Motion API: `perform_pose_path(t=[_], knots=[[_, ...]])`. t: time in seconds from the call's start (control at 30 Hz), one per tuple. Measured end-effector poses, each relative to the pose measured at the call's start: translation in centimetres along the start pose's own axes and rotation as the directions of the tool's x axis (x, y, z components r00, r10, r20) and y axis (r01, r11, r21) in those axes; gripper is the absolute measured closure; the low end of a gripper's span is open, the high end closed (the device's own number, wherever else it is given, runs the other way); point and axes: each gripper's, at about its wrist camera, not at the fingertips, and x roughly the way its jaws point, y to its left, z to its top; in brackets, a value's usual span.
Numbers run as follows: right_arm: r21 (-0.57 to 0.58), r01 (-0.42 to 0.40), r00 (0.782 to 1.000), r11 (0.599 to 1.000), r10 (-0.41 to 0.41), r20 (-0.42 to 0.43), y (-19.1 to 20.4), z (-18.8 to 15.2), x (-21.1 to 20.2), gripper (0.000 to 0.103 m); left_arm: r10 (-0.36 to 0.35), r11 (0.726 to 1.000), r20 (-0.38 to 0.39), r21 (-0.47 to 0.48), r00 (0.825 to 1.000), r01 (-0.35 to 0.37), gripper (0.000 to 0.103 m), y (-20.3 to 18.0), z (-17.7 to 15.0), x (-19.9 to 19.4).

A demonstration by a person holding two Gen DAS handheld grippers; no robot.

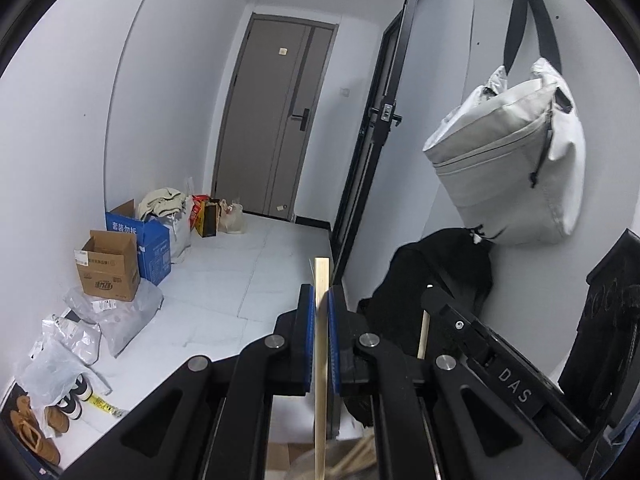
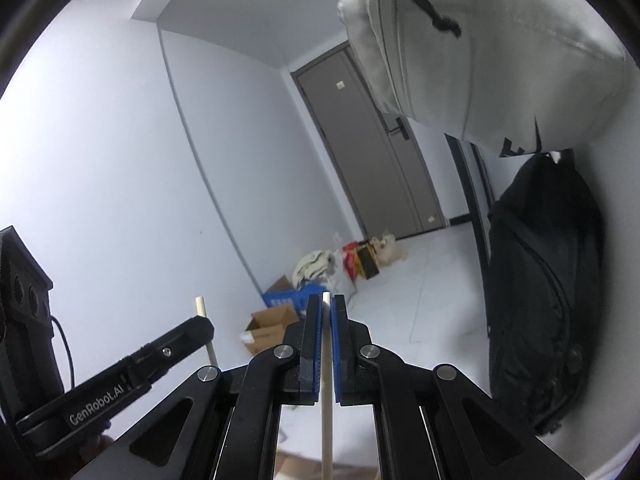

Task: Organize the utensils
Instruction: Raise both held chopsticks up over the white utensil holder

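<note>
In the left wrist view my left gripper (image 1: pixel 319 294) is shut on a flat pale wooden utensil handle (image 1: pixel 321 276). The handle stands upright between the blue pads and runs down past the frame's bottom edge. More wooden utensils (image 1: pixel 354 458) show blurred at the bottom. To the right is my right gripper (image 1: pixel 430 294), with a thin wooden stick (image 1: pixel 423 334) in it. In the right wrist view my right gripper (image 2: pixel 327 300) is shut on a round pale wooden stick (image 2: pixel 327 420) that stands upright. At the left is my left gripper (image 2: pixel 202 326), holding its stick (image 2: pixel 201 306).
A grey door (image 1: pixel 276 120) closes the hallway ahead. Cardboard boxes (image 1: pixel 108 264), a blue box (image 1: pixel 154 248), plastic bags and shoes (image 1: pixel 36 432) line the left wall. A white bag (image 1: pixel 508 160) hangs on the right wall above a black backpack (image 2: pixel 544 280).
</note>
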Motion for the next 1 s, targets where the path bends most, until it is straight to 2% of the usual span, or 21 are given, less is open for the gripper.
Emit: perform_pose_path(t=[0.27, 0.47, 0.7, 1.0], knots=[[0.014, 0.047, 0.998, 0.999, -0.047, 0.036, -1.5, -1.8, 3.6, 0.099, -0.033, 0.999, 0.017, -0.028, 0.999, 0.034, 0.1, 0.9, -1.2, 1.5], [-0.026, 0.086, 0.993, 0.996, -0.083, 0.081, -1.1, -3.0, 4.9, 0.099, -0.059, 0.998, 0.021, -0.026, 0.998, 0.059, 0.1, 1.2, -2.1, 1.9], [-0.084, 0.11, 0.987, 0.99, -0.099, 0.124, 0.0, -5.0, 4.6, 0.099, -0.09, 0.996, 0.026, -0.001, 0.996, 0.09, 0.1, 0.8, -2.7, 2.6], [-0.122, 0.104, 0.986, 0.987, -0.086, 0.144, 0.3, -5.2, 3.5, 0.099, -0.097, 0.995, 0.033, 0.023, 0.995, 0.096, 0.1, 0.8, -3.1, 2.5]])
